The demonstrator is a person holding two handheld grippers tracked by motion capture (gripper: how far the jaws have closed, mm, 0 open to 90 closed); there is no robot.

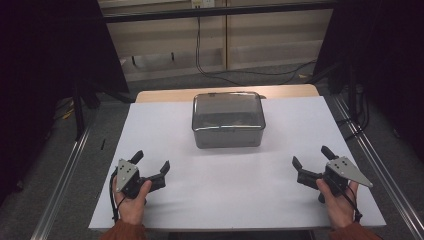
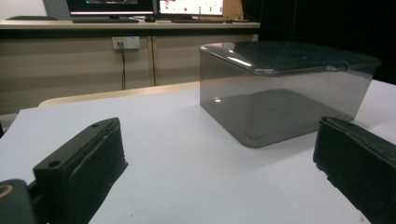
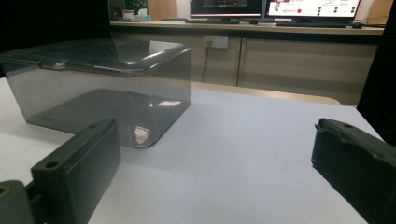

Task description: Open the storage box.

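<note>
No brand, label or legible writing shows on anything here; the two monitors on the counter at the back display windows too small and blurred to read.

A smoky, translucent grey plastic box with a fitted lid stands upright at the middle of the desk, toward its far edge. Something lies inside, but the tinted walls hide what it is. In the left gripper view the box sits ahead and to the right of the jaws; in the right gripper view it sits ahead and to the left.

The left claw rests low near the desk's near left corner, jaws spread wide with nothing between them. The right claw is near the right corner, jaws equally wide and empty. Both are well apart from the box.

The desk is covered by a plain white sheet, with a wooden edge showing at the far side. Beyond it are grey carpet, pale cabinets, a wall socket with a black cable hanging down, and dark surroundings at both sides.
</note>
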